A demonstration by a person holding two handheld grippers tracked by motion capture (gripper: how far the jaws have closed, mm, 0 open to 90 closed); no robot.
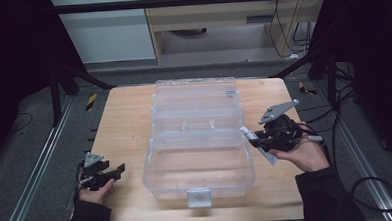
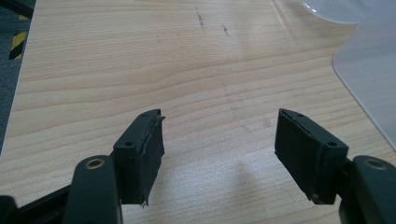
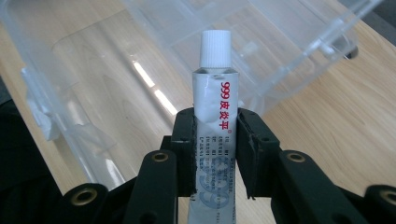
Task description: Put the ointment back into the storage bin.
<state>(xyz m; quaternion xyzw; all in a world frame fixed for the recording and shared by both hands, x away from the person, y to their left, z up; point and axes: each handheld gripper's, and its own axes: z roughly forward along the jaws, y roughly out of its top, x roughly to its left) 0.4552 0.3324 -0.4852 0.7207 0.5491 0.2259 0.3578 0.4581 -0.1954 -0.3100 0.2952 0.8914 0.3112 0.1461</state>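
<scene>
Just right claw [image 3: 215, 154] (clamping tube [image 3: 215, 112]) beside box rim [image 3: 299, 60]

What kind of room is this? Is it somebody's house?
Probably not a house; it looks like a lab or workshop. A small wooden table stands between metal floor rails, with loose cables lying around and dark curtains at the sides.

Left gripper [image 1: 117, 170]: held low at the left, fingers [image 2: 140, 154] spread wide apart.
Right gripper [image 1: 250, 136]: raised at the right, fingers [image 3: 184, 140] clamped together, pointing left.
</scene>
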